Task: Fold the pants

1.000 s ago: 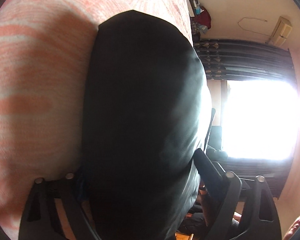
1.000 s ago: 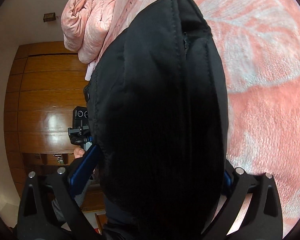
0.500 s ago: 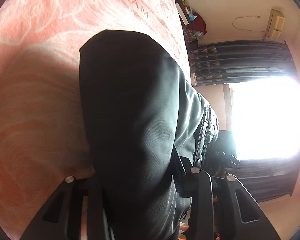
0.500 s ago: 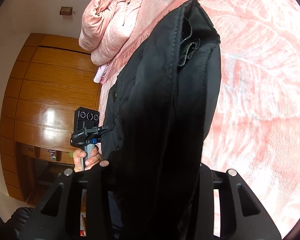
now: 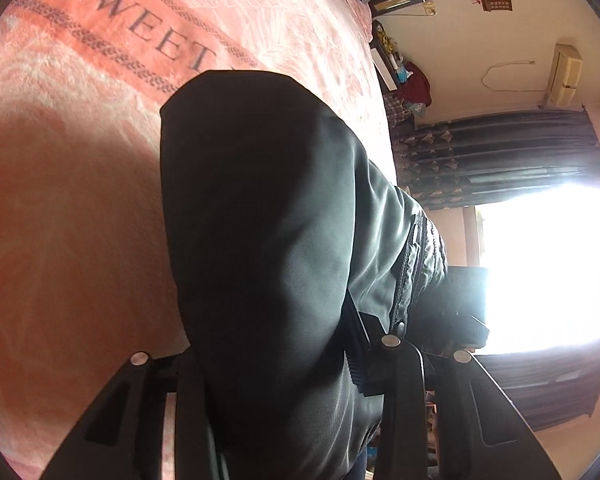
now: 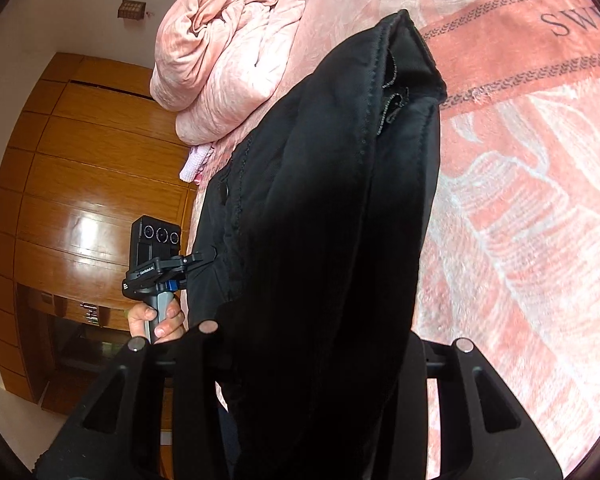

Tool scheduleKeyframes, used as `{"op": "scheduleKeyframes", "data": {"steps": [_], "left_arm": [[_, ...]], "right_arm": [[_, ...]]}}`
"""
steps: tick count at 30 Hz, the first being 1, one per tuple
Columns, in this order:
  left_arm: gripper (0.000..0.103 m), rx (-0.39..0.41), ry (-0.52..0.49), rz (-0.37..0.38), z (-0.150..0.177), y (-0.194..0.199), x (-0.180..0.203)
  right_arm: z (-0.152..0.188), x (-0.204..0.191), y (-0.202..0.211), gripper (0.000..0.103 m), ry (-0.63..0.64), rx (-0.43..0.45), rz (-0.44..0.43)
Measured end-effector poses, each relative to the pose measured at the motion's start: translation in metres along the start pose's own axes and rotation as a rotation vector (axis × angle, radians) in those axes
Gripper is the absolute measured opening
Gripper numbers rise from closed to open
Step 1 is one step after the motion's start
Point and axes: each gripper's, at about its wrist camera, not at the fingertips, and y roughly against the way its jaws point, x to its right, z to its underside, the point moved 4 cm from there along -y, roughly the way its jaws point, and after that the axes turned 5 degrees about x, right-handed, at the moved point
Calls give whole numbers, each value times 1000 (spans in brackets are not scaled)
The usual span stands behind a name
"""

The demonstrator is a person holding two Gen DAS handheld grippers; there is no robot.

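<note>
While raised over bed [image 5: 60, 200], both jaws clamp black pants [image 5: 260, 240], wrists sideways.

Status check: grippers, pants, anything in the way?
Left hand-held gripper and right hand-held gripper both shut on pants. Pants held above pink blanket. Nothing in the way.

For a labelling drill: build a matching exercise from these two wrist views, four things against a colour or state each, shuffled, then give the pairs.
Things
1. pants
2. rolled quilt
3. wardrobe
4. left hand-held gripper

Colour or state
A. glossy brown wood
B. shut on fabric
C. black, hanging between the fingers
D. pale pink, bundled on the bed

Pairs: 1-C, 2-D, 3-A, 4-B
</note>
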Motion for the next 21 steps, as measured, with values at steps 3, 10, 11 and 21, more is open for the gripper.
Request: {"op": "scheduleKeyframes", "data": {"steps": [3, 10, 11, 21], "left_arm": [[38, 4, 37, -3, -26, -6, -26], [48, 3, 127, 38, -37, -20, -82], [52, 6, 130, 43, -37, -23, -84], [84, 133, 148, -24, -37, 5, -78]], "right_arm": [[-17, 8, -29, 39, -12, -12, 9], [-22, 52, -67, 50, -81, -60, 39], [-15, 56, -67, 51, -80, -63, 41], [-26, 54, -17, 78, -86, 82, 120]]}}
